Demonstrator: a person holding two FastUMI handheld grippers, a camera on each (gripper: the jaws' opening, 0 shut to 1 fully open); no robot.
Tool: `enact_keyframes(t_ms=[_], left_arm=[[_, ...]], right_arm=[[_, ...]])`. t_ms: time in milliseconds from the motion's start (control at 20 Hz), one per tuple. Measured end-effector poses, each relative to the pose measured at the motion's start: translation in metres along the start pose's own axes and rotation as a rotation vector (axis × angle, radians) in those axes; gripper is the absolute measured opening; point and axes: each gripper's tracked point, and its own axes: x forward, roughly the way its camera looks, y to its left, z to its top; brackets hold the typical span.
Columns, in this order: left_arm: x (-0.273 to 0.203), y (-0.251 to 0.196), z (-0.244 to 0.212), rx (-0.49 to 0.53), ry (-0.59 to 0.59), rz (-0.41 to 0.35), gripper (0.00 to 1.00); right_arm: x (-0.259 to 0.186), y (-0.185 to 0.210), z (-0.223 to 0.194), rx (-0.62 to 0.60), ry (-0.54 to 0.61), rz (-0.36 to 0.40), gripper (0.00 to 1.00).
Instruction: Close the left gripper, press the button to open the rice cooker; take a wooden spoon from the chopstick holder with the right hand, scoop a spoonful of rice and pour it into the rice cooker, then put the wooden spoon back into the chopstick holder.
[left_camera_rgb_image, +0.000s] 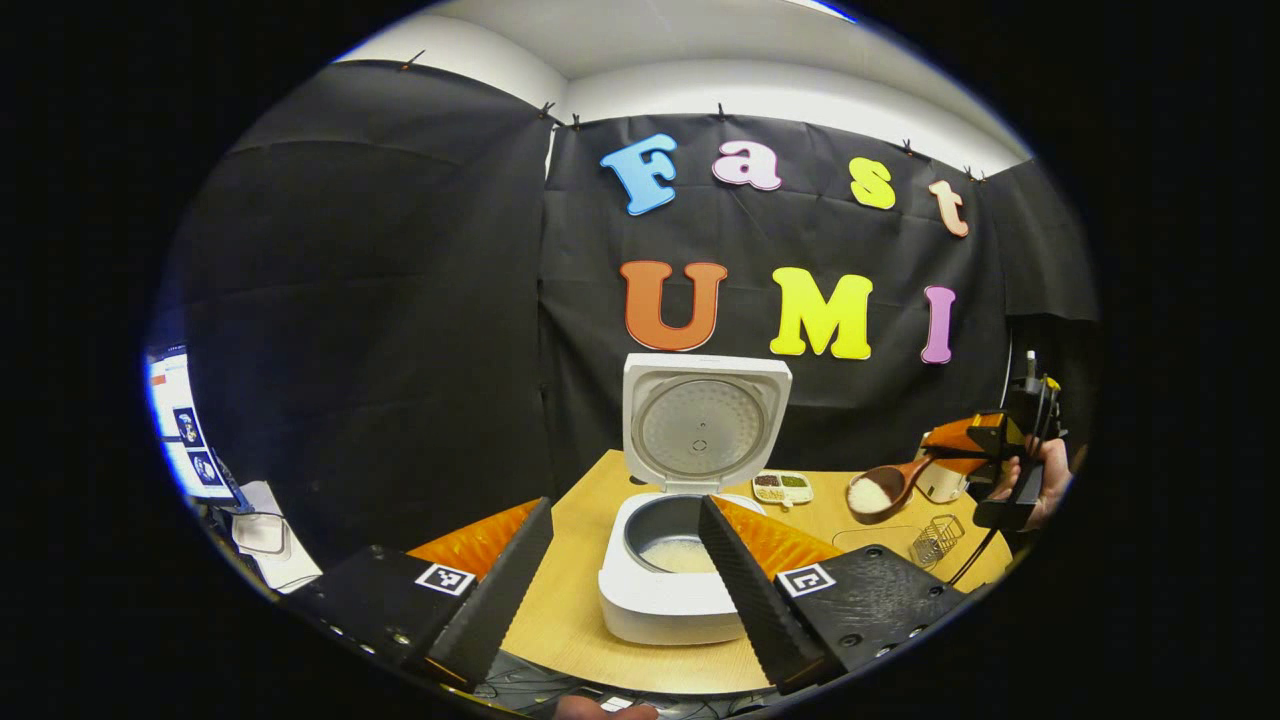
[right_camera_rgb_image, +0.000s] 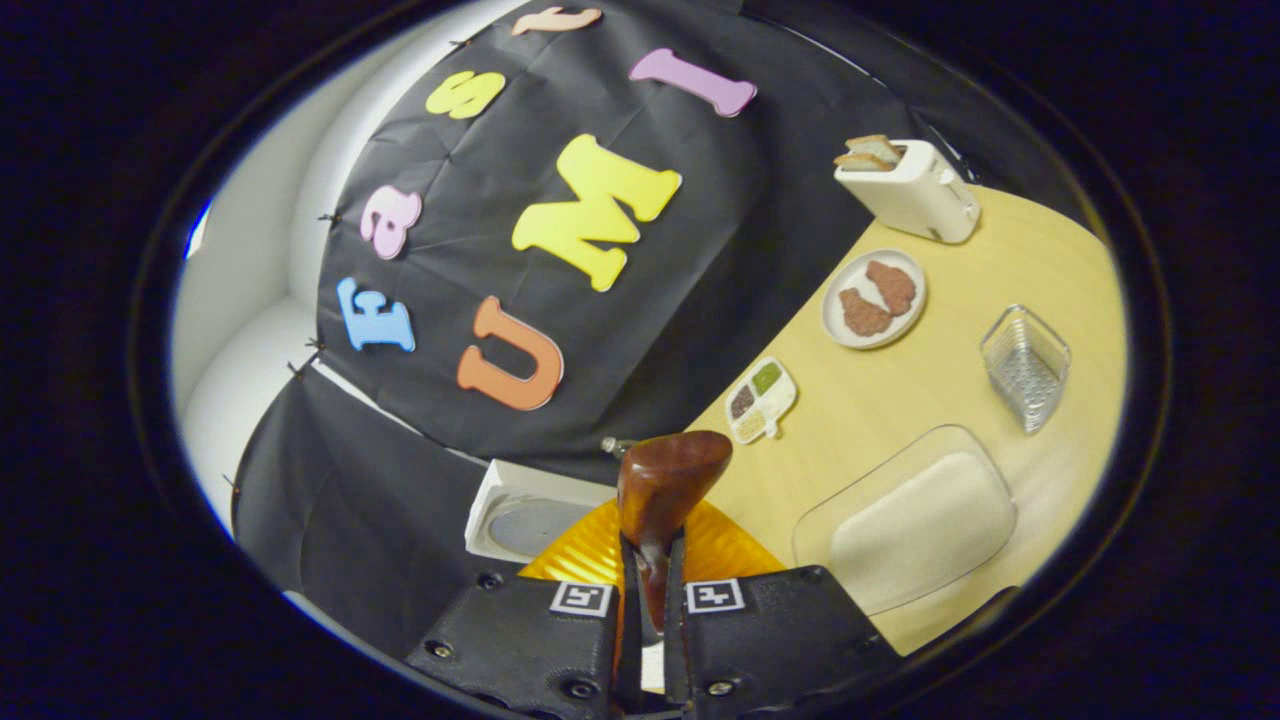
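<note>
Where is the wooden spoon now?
In the left gripper view, the wooden spoon hangs loaded at right, held by the right gripper, between divided dish and chopstick holder.

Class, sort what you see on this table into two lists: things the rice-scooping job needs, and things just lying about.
Needed: rice cooker, lid up; wooden spoon of rice, held by the right gripper; clear rice tray; wire chopstick holder.

Lying about: toaster, plate of food, small divided dish.

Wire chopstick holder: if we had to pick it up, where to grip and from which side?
Judging by shape: pinch one upper rim wall of the chopstick holder, coming from above. It stands upright with its mouth open and looks empty, so one finger can drop inside. The thin mesh walls offer little else to pinch.
</note>
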Motion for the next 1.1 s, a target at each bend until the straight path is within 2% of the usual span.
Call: enact_keyframes(t_ms=[150, 250, 450, 800, 950, 1100], left_arm=[[-0.005, 0.017, -0.002, 0.012, 0.0, 0.0, 0.94], [-0.008, 0.029, -0.004, 0.025, 0.004, -0.004, 0.94], [-0.014, 0.047, -0.012, 0.033, 0.02, 0.0, 0.94], [-0.017, 0.059, -0.019, 0.038, 0.03, 0.001, 0.94], [-0.019, 0.061, -0.022, 0.046, 0.037, -0.003, 0.95], [-0.02, 0.061, -0.022, 0.043, 0.037, -0.006, 0.95]], right_arm=[[0.043, 0.029, -0.035, -0.039, 0.046, 0.038, 0.13], [0.069, 0.038, -0.058, -0.083, 0.073, 0.028, 0.14], [0.111, 0.046, -0.093, -0.256, 0.094, -0.018, 0.14], [0.133, 0.061, -0.121, -0.532, 0.065, -0.079, 0.14], [0.138, 0.073, -0.124, -0.691, 0.043, -0.081, 0.14], [0.139, 0.092, -0.13, -0.877, 0.017, -0.052, 0.14]])
